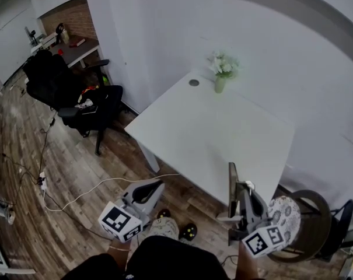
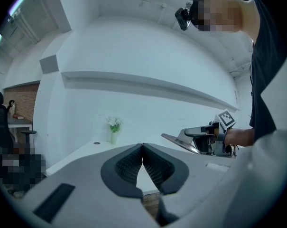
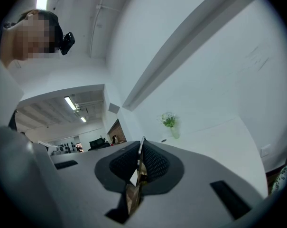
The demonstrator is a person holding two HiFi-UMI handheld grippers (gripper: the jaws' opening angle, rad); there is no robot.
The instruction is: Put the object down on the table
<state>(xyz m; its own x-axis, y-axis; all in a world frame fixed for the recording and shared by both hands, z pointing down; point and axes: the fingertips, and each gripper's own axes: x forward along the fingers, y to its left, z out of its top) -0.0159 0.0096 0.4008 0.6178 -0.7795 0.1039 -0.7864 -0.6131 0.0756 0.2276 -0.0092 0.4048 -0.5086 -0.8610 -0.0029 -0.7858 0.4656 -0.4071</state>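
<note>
Object (image 1: pixel 232 182) in right claw (image 3: pixel 139 158); flower vase (image 1: pixel 220 84) on table (image 1: pixel 223 139).

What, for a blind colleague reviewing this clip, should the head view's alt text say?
Seen from above, the right gripper holds a thin flat object on edge at the near edge of a white table. The left gripper, shut and empty, hangs over the wooden floor; a vase of flowers stands at the table's far side.

White walls (image 1: pixel 164 34), wood-plank floor (image 1: pixel 24 174), a black office chair (image 1: pixel 106 98), brick wall (image 1: pixel 68 16) far behind
</note>
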